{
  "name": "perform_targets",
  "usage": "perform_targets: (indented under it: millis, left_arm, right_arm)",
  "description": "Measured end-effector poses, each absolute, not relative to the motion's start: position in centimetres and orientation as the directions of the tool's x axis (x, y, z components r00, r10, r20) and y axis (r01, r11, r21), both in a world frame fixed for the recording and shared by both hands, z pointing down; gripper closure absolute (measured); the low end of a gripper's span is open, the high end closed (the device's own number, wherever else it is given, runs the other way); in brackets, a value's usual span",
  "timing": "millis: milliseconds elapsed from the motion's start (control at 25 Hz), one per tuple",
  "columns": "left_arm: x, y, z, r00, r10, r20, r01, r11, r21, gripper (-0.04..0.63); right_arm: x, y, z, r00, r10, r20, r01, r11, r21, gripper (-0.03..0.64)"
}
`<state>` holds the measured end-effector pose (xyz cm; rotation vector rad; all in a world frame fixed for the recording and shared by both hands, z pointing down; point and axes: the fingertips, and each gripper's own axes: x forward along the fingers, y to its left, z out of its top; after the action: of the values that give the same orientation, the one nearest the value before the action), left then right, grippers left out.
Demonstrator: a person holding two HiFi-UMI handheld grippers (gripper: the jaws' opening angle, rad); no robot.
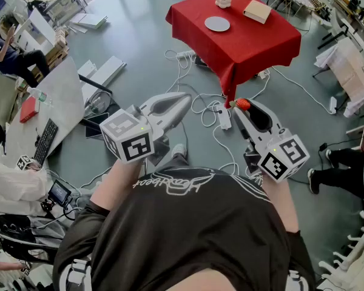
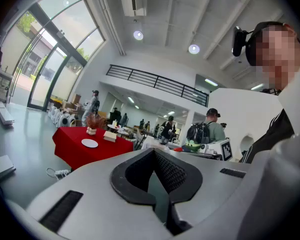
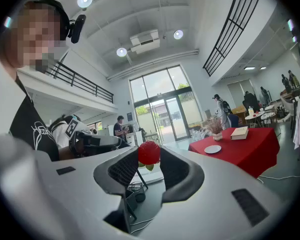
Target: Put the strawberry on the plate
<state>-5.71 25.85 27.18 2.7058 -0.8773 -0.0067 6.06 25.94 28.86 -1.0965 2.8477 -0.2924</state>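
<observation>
A red-clothed table (image 1: 255,41) stands on a grey floor (image 1: 139,29) in a hall with tall windows (image 3: 162,104)

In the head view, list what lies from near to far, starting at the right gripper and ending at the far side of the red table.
right gripper → strawberry between its fingers → red table → plate → vase of dried flowers

Bare red table (image 1: 249,44) around plate (image 1: 217,23) (vase (image 1: 223,2), box (image 1: 257,11) beyond)
</observation>
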Motion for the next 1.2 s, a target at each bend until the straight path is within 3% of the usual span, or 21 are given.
perform_targets:
  millis: [480, 720, 1200]
  left_arm:
    - [-4.3, 26.2, 26.6, 0.838, -0.543, 0.055, -0.534, -0.794, 0.292, 0.588]
    - [-3.1, 27.1, 26.7, 0.886, -0.460, 0.050, -0.456, -0.849, 0.267, 0.588]
    - [-2.4, 23.2, 28.0, 0.917, -0.398, 0.021, -0.377, -0.849, 0.371, 0.588]
  right_arm:
    - [5.6, 26.3, 28.1, -0.757, -0.653, 0.011, -0.644, 0.744, -0.179, 0.488]
    - [5.6, 26.1, 28.1, -0.762, -0.648, -0.003, -0.636, 0.749, -0.187, 0.488]
    - [6.7, 22.4, 30.1, -0.756, -0.654, -0.011, -0.629, 0.731, -0.264, 0.488]
